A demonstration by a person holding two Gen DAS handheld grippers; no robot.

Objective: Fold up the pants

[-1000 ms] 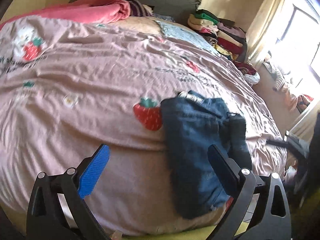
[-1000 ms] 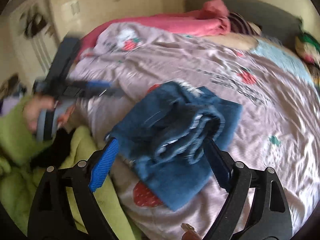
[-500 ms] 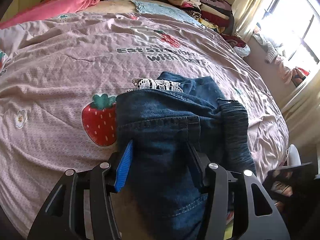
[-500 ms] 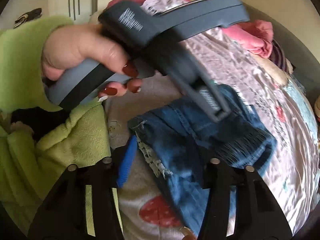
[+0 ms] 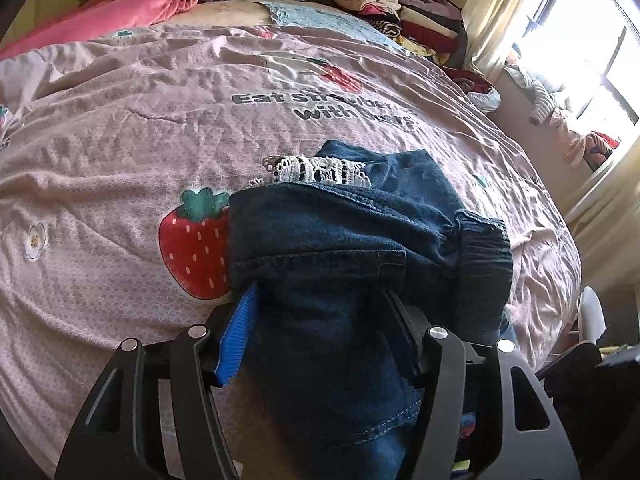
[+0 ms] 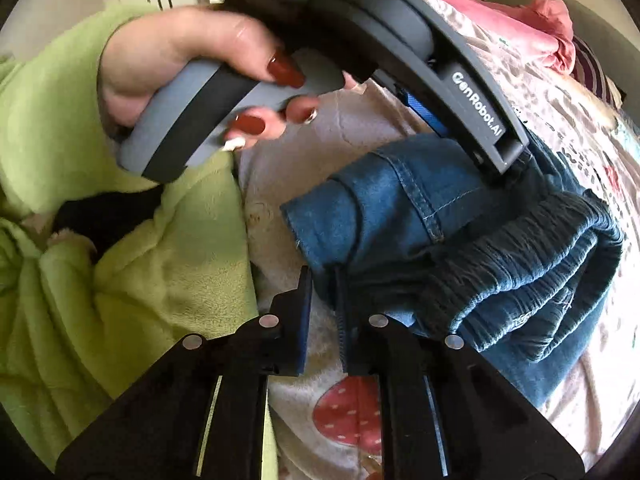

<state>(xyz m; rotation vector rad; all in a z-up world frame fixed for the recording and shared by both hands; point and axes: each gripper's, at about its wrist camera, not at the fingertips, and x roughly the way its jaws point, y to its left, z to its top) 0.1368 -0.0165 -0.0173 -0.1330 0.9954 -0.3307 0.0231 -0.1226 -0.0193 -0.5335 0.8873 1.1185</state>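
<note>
Folded blue denim pants [image 5: 344,248] with a white lace trim [image 5: 316,170] lie on the pink strawberry bedspread [image 5: 120,140]. My left gripper [image 5: 320,304] has its jaws partly closed around the near fold of the pants. In the right wrist view the pants [image 6: 460,248] show their elastic waistband [image 6: 532,276] at right. My right gripper [image 6: 326,284] is nearly closed on the pants' near edge. The left gripper's body [image 6: 440,60] and the hand holding it reach over the pants from above.
A pink blanket [image 5: 132,4] lies at the bed's head. A stack of folded clothes [image 5: 404,12] stands at the far right corner by the curtained window [image 5: 580,40]. The person's green fleece sleeve [image 6: 100,280] fills the left of the right wrist view.
Both grippers moved in onto the pants and narrowed their jaws around the denim. The right gripper closed much further on the near edge.
</note>
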